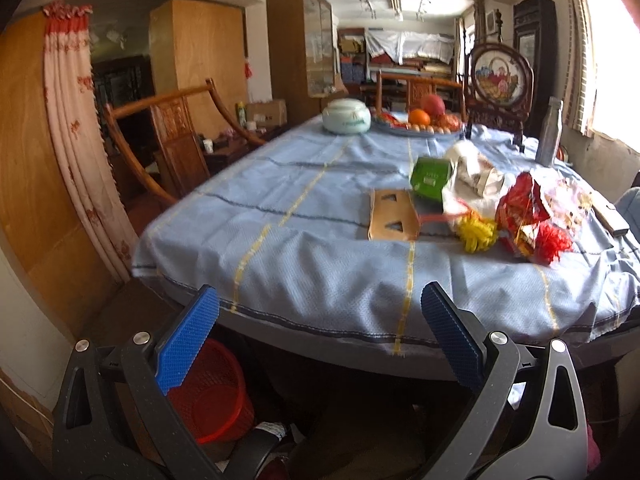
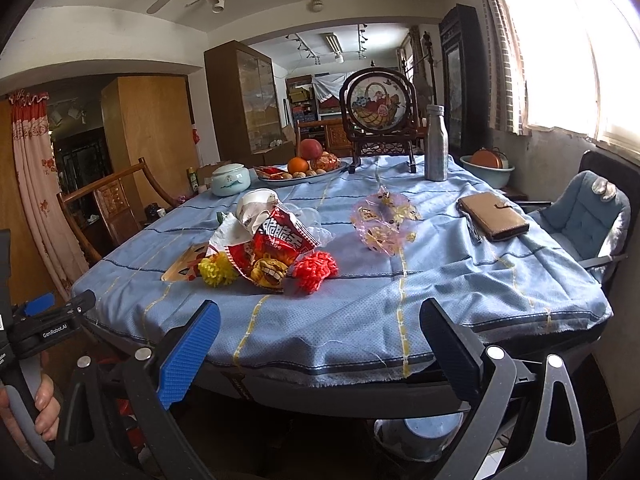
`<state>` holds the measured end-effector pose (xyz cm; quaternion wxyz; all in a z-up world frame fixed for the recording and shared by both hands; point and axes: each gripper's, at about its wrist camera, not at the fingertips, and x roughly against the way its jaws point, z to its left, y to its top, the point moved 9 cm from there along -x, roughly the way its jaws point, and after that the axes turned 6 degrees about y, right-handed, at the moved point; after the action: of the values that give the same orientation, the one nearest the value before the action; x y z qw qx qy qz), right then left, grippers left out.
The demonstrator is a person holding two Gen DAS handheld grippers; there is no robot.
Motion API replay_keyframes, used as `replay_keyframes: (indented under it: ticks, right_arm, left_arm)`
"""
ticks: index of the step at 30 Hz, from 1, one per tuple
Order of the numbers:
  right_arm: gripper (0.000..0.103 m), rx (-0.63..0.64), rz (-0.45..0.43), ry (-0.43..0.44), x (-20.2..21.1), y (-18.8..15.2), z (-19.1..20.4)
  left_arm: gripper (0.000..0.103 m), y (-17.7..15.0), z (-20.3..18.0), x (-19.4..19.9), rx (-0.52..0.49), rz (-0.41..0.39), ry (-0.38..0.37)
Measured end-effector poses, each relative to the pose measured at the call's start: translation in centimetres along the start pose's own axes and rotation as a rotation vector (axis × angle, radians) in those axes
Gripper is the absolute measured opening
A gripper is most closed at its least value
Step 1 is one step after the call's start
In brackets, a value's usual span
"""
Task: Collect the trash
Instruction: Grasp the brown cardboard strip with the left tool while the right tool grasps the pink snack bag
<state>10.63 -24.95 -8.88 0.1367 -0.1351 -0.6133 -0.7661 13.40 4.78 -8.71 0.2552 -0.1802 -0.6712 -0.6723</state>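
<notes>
Trash lies on the blue tablecloth (image 1: 300, 216): a red snack bag (image 2: 272, 248) (image 1: 520, 208), a yellow pompom (image 2: 218, 270) (image 1: 478, 234), a red pompom (image 2: 316, 268) (image 1: 552, 244), a cardboard piece (image 1: 392, 216) (image 2: 184, 266), a green box (image 1: 432, 178), white crumpled wrappers (image 1: 472, 168) (image 2: 256, 208) and a clear pink wrapper (image 2: 384, 220). A red basket (image 1: 216, 392) stands on the floor under the table's left corner. My left gripper (image 1: 320, 320) is open and empty before the table edge. My right gripper (image 2: 320, 336) is open and empty, also before the edge.
A brown wallet (image 2: 494, 216), a metal bottle (image 2: 435, 144), a fruit tray (image 2: 304, 168), a pale lidded jar (image 2: 230, 178) and a framed embroidery stand (image 2: 378, 116) are on the table. Wooden chairs (image 1: 172, 144) stand left; a padded chair (image 2: 588, 216) right.
</notes>
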Motion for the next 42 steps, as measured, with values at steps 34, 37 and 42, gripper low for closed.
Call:
replay_keyframes:
  ticks: [34,37,42]
  right_arm:
    - [0.098,-0.032,0.059,0.071,-13.1,6.0,-4.3]
    - [0.098,-0.036,0.067,0.069,-13.7,6.1,-4.7]
    - [0.098,-0.057,0.072,0.081,-14.4,6.1,-5.3]
  left_arm:
    - [0.097,6.7,-9.0,-20.3,-0.231,0.393,-0.025]
    - [0.097,6.4,-7.3,-20.3,-0.229,0.395,-0.032]
    - [0.097,6.9,-3.1,-21.1,-0.152,0.408,0.024]
